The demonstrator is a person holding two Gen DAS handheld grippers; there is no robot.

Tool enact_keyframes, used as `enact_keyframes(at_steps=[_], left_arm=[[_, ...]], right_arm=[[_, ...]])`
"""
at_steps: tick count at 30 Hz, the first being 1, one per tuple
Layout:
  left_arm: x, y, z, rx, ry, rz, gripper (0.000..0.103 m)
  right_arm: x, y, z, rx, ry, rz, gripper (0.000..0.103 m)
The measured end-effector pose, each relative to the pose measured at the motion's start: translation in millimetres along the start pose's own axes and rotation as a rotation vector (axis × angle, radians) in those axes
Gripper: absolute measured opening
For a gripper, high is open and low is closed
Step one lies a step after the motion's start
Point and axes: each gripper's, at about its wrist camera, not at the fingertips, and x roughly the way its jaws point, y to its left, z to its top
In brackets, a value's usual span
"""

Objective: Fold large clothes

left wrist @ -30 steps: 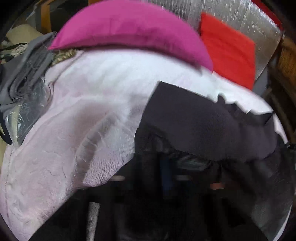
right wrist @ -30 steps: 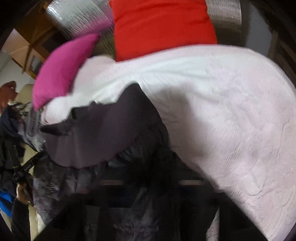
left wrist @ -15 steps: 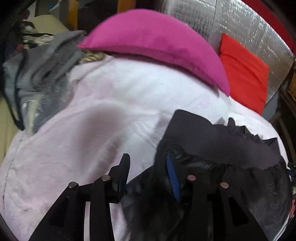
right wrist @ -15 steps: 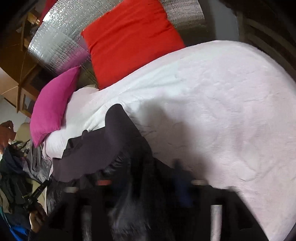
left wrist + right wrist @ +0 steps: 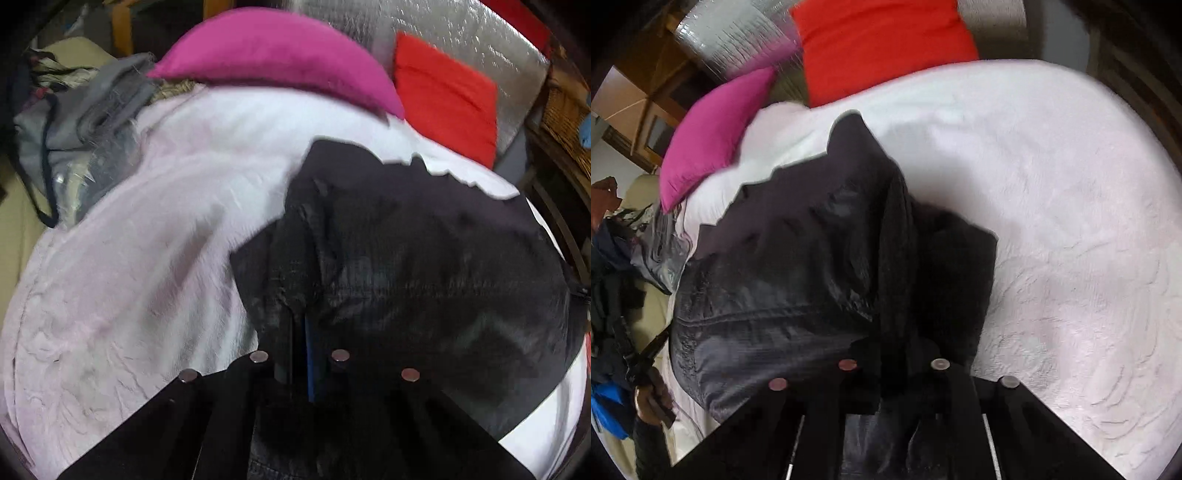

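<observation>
Both the left gripper (image 5: 301,332) and right gripper (image 5: 892,354) are clamped on a dark jacket (image 5: 424,251) over a pale pink blanket (image 5: 129,277), with pink (image 5: 277,55) and red (image 5: 447,96) cushions behind

Jacket (image 5: 424,251) spread on blanket (image 5: 129,277), blanket under it on all visible sides. Left gripper (image 5: 299,332) clamped on jacket's near left edge, fabric betw. fingers. Right gripper (image 5: 890,354) pinching jacket's near right fold, cloth draped over fingers. Behind jacket, at far end of blanket: two cushions side by side, first cushion (image 5: 277,51) to the left, second cushion (image 5: 447,96) to the right, propped vs. foil sheet (image 5: 480,40) behind. Clothes pile (image 5: 81,122) off blanket's left edge, just beside first cushion. Wicker piece (image 5: 565,118) far right. Hand (image 5: 652,400) at lower left in right-wrist view, by jacket's left side.
</observation>
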Motion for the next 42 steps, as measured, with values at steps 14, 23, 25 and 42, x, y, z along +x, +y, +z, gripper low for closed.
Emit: enact_keyframes(at_steps=[14,23,25,42], left_arm=[[-67.9,13.0,-19.3,-0.166,-0.135,-0.052,0.077],[-35.0,0.8,-66.6,-0.100,0.019,0.066,0.031],[-29.3,6.8,-70.8,-0.128,0.034,0.071,0.031],[-70.3,18.4,-40.4,-0.286,-0.118,-0.143,0.089]], right_arm=[[-44.5,-31.2,-34.7,0.197,-0.101,0.102,0.089],[-9.0,-38.3,-92.0,0.130,0.047,0.000,0.034],[-14.1,-41.0,-91.7,0.163,0.023,0.012,0.034],[-51.4,-26.2,-51.2,0.121,-0.122,0.113,0.089]])
